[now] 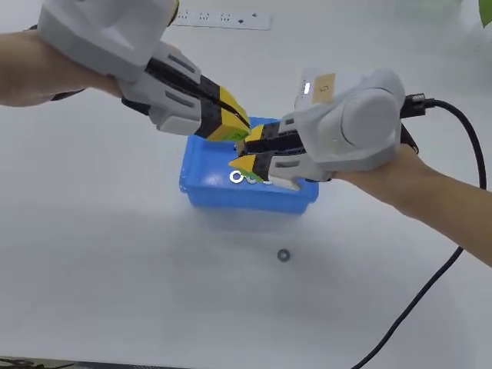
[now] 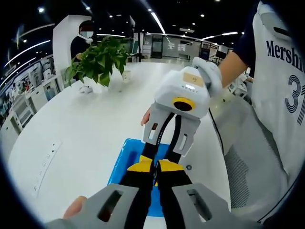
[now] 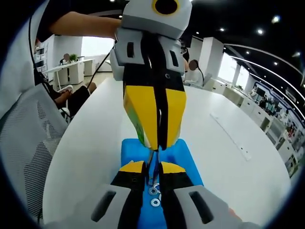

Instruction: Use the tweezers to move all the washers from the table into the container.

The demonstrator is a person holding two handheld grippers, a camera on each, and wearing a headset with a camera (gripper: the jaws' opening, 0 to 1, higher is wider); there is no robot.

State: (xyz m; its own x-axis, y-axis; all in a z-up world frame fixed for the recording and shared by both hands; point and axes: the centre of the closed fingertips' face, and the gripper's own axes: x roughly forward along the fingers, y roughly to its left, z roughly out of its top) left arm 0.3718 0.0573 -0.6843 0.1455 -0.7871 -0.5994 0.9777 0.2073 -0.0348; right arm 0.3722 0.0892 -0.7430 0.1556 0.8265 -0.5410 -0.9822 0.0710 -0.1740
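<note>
My right gripper (image 3: 153, 167) has its jaws drawn close on a thin dark metal piece that I take to be the tweezers (image 3: 152, 175). They run between my yellow tips and point down into the blue container (image 1: 246, 201). My left gripper (image 2: 156, 168) has its jaws clenched together, with just a dark seam between the yellow pads (image 3: 143, 112). Its tip comes down to meet the top of the tweezers from the opposite side, but I cannot tell whether it actually touches them. The two grippers face each other nose to nose right above the container, the left reaching in from the far left side and the right from the right side. Several washers (image 3: 155, 202) lie inside the container on its blue floor, just under my right tips, and from above they show as pale rings near its front wall. One washer (image 1: 284, 255) sits alone on the white table (image 1: 115, 254), apart from the container on the side nearer to me. In the left gripper view the same washer lies just off the container's right edge. A black cable (image 1: 461, 154) trails from my right gripper across the table. A white power strip (image 1: 223, 18) lies at the far edge, a potted plant (image 2: 100, 59) stands further along the table, and a mesh chair (image 3: 28, 138) sits beside it.
</note>
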